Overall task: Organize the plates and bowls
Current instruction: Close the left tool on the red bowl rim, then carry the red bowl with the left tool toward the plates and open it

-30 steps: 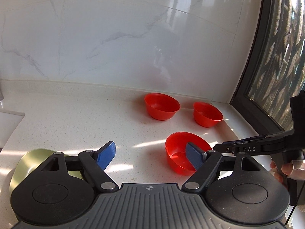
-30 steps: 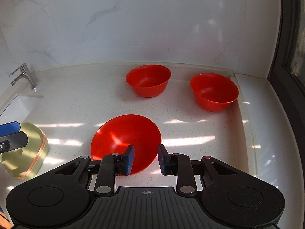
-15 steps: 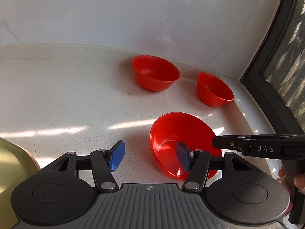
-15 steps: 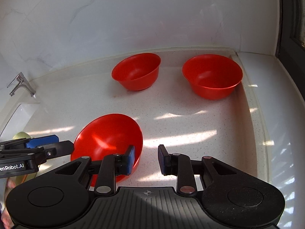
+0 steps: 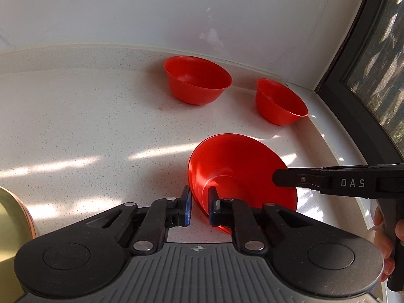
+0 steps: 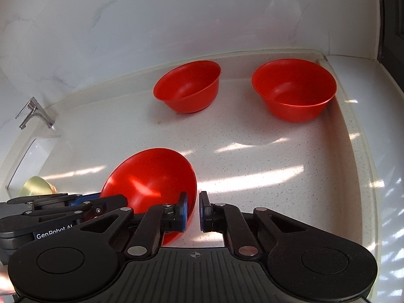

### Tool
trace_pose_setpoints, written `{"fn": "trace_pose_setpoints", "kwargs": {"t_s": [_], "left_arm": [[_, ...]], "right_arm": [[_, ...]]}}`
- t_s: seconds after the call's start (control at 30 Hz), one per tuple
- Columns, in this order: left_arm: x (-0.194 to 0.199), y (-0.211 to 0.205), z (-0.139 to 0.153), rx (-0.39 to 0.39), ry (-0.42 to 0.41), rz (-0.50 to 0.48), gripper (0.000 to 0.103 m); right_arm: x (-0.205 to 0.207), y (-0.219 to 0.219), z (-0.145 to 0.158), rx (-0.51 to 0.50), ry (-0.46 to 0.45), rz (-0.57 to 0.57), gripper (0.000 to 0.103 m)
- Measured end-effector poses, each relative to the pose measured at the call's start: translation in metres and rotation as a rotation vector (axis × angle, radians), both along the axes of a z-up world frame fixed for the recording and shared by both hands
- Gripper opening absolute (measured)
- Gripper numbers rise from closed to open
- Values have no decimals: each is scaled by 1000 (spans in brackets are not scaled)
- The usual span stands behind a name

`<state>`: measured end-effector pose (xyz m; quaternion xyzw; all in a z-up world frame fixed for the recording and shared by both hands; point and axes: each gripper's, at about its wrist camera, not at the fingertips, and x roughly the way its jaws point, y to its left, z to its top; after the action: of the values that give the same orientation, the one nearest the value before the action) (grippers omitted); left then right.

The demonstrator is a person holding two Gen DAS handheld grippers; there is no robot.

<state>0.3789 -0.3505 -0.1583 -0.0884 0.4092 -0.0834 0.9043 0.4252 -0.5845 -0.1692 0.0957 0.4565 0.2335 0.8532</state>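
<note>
Left gripper (image 5: 199,208) pinches the near rim of the tilted red bowl (image 5: 237,169), one blue pad outside the wall and one inside, so the bowl is tipped up on its far edge. Right gripper (image 6: 193,212) sits at the same bowl's right side with its jaws narrowed to a small gap; its left pad overlaps the rim, but I cannot tell whether anything is clamped between them.

Taking the tilted bowl as landmark: a second red bowl (image 5: 198,79) stands upright behind it by the marble wall, a third red bowl (image 5: 279,104) behind and to its right in the corner beside the window frame (image 5: 353,96), and a pale gold dish (image 5: 11,240) lies to its left.

By its look the bowl is thin, stiff plastic: light, glossy, likely slippery. A rim grip suits it best, pads straddling the wall, squeezed moderately so it neither swings nor slides out when nested into another bowl.
</note>
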Motion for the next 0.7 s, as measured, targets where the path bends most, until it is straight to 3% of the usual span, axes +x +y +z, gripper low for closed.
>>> {"fn": "trace_pose_setpoints", "kwargs": {"t_s": [0.43,0.7], "left_arm": [[-84,31,11,-5,-3,-13,17],[-114,42,2,-45,14,-6,17]], "right_arm": [[-49,29,21,25,-7,145,6],[-75,44,23,4,-4,195,7]]}}
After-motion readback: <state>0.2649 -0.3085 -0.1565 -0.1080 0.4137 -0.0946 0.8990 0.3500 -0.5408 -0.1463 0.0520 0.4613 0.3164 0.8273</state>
